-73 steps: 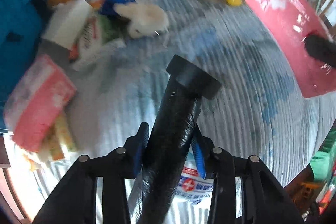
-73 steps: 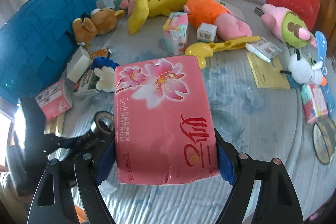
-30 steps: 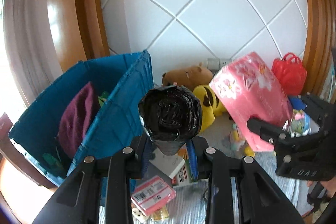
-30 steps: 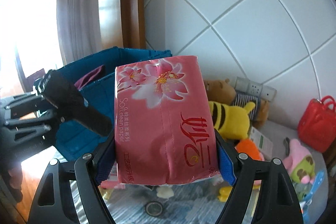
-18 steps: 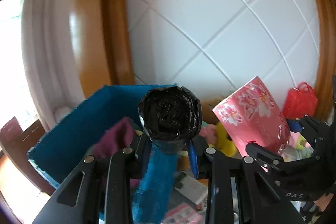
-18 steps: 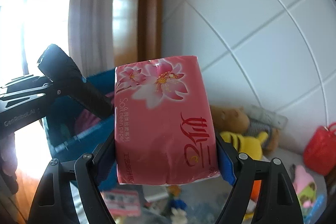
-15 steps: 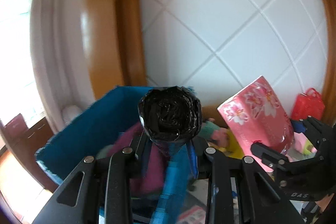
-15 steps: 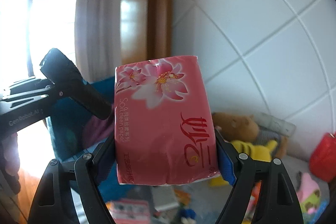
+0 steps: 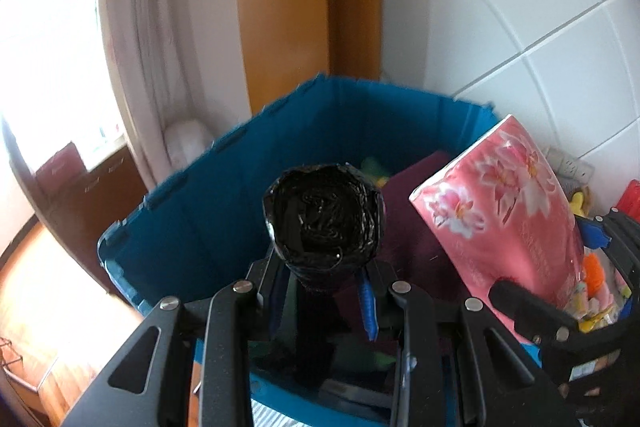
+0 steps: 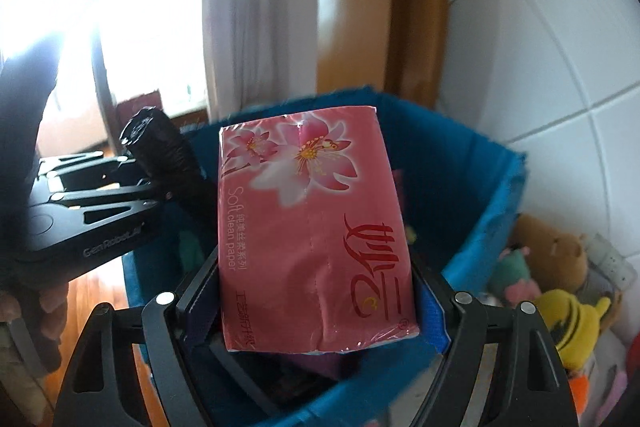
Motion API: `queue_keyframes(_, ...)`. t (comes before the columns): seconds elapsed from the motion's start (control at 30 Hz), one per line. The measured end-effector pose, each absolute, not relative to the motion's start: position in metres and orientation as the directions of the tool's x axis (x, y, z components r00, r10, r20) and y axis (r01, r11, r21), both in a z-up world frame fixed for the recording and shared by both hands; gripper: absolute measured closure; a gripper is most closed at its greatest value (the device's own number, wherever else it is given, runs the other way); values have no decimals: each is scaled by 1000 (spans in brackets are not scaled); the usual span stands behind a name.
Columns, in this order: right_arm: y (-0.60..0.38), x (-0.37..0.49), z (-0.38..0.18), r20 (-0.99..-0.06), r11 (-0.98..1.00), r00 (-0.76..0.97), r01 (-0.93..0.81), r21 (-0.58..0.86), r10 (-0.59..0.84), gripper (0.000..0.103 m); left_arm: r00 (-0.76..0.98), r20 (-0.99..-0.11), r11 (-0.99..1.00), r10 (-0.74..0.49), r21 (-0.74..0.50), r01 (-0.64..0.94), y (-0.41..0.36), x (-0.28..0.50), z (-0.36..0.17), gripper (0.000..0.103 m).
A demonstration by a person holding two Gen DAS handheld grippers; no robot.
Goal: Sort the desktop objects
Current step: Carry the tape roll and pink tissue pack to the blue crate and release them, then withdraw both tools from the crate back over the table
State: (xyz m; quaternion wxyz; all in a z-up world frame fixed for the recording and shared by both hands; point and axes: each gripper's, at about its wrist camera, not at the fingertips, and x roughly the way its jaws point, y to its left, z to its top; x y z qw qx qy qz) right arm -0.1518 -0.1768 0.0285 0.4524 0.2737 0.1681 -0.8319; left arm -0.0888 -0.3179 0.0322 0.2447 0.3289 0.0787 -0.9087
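Two hand-held grippers carry items over an open blue bin.

The blue bin [image 9: 192, 211] fills the space directly ahead of and below both grippers, its rim in front of a wood-trimmed white tiled wall; dark maroon cloth [image 9: 416, 195] lies inside it. The right gripper [image 10: 316, 311] is clamped on a pink tissue pack [image 10: 312, 227] printed with white and pink flowers, which stands lengthwise between its blue-padded fingers and hangs above the bin's interior. To its left, the left gripper [image 9: 324, 291] is closed tight on a black roll of bags [image 9: 324, 215], whose crumpled end faces its own camera and juts up and forward over the bin. Plush toys [image 10: 560, 291] lie in a heap low to the right of the right gripper, outside the bin against the wall.
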Motion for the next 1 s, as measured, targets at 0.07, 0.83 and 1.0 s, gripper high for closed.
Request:
queue_keyframes(0.07, -190, -151, 19, -636, -527, -428, 849, -39, -642, 21, -651, -656, -868, -383, 13, 497, -325, -89, 23, 73)
queue_keyframes(0.83, -171, -129, 23, -633, -603, -498, 795, -62, -592, 8, -667, -662, -887, -342, -5, 461, -315, -72, 13, 23)
queue_keyframes(1.0, -143, -125, 30, -610, -633, -521, 773, -41, -597, 3, -697, -637, -906, -329, 5, 423, -291, -67, 24, 23)
